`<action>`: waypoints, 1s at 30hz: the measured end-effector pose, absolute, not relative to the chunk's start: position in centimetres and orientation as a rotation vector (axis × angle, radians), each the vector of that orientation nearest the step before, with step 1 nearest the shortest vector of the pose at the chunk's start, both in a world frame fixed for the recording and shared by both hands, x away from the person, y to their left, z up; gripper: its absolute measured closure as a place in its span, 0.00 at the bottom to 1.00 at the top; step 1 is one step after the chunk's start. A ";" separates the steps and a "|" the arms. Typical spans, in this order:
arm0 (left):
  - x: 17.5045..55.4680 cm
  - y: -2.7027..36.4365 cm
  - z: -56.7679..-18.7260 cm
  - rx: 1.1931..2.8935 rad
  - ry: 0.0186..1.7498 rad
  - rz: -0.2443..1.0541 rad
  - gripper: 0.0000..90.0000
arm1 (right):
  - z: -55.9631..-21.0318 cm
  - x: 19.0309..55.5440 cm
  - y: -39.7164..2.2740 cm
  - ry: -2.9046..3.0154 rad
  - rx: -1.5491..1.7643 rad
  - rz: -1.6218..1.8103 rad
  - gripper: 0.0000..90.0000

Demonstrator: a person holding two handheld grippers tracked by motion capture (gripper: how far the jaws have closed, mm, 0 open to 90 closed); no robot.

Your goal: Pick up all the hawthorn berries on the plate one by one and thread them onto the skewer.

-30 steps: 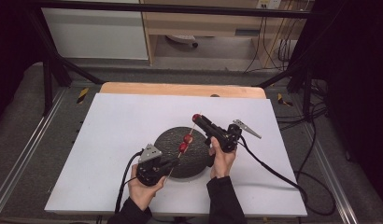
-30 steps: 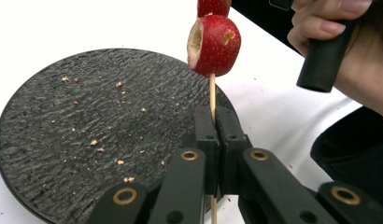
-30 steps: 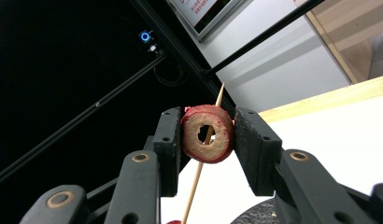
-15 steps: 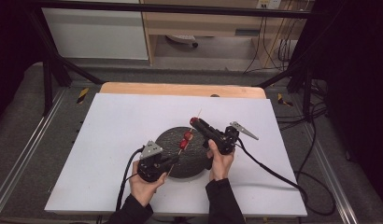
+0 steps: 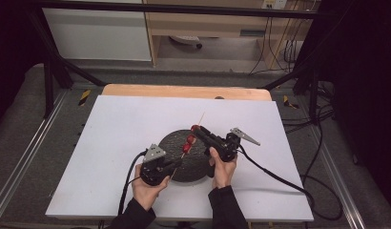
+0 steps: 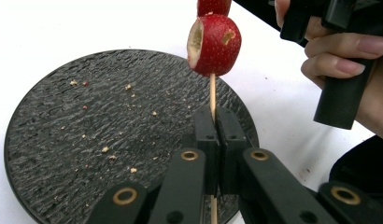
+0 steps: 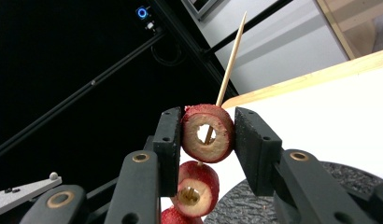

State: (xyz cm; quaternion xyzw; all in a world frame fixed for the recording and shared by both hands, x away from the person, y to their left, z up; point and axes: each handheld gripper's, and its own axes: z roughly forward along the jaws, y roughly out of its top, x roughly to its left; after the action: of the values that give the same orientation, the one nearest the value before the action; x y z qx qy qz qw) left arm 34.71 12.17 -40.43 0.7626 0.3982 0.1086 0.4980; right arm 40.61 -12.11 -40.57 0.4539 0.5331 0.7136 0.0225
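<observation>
A thin wooden skewer [image 5: 201, 118] slants up over a round black plate [image 5: 172, 143]. My left gripper [image 5: 177, 163] is shut on the skewer's lower end [image 6: 212, 93], just above the plate [image 6: 87, 140]. Cored red fruits [image 5: 188, 141] are threaded on it; in the left gripper view the lowest fruit [image 6: 214, 44] sits above my jaws. My right gripper [image 5: 197, 129] is shut on the top fruit [image 7: 207, 135], with the skewer [image 7: 231, 51] passing through its hole and sticking out beyond. Two more fruits [image 7: 196, 189] hang below it.
The plate lies on a white table top [image 5: 112, 129] with a wooden edge [image 5: 184, 91] at the far side. Crumbs dot the plate [image 6: 105, 149]. Black cables [image 5: 274, 174] trail from both grippers. A dark frame [image 5: 55, 62] and floor rails surround the table.
My right gripper has slid its fruit down along the skewer, so the pointed tip now sticks out past it. The left gripper has held the skewer in place.
</observation>
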 end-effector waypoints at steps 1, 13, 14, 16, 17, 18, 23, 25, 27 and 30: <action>34.7 12.2 -40.5 1.846 0.966 0.262 0.98 | -40.6 40.6 -12.1 1.659 1.407 2.207 0.70; 34.5 12.6 -40.4 1.842 0.942 0.258 0.99 | -40.0 40.4 -12.6 1.719 1.373 2.148 0.64; 34.5 12.7 -40.4 1.844 0.941 0.259 0.99 | -39.7 40.3 -12.8 1.730 1.365 2.131 0.62; 34.4 12.8 -40.4 1.844 0.941 0.261 0.99 | -39.3 40.3 -13.3 1.757 1.350 2.100 0.57; 34.4 12.8 -40.3 1.847 0.940 0.262 0.99 | -39.1 40.3 -13.6 1.774 1.338 2.079 0.54; 34.4 12.9 -40.3 1.849 0.938 0.266 0.99 | -39.0 40.3 -13.9 1.796 1.335 2.052 0.51; 34.6 13.4 -40.4 1.868 0.936 0.274 0.98 | -38.9 40.4 -15.5 1.920 1.321 1.882 0.35; 34.6 13.5 -40.5 1.879 0.934 0.277 0.98 | -38.9 40.4 -16.1 1.967 1.308 1.800 0.30; 34.6 13.6 -40.5 1.890 0.933 0.283 0.99 | -39.1 40.4 -16.6 2.014 1.305 1.744 0.22; 34.6 14.0 -40.6 1.904 0.936 0.280 0.98 | -39.5 40.4 -17.3 2.090 1.282 1.657 0.14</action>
State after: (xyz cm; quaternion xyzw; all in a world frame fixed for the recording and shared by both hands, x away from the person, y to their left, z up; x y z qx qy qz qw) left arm 34.59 13.97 -40.65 0.7804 0.3836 0.1149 0.4802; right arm 40.44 -17.26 -39.47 0.4315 0.7033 0.5576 0.0909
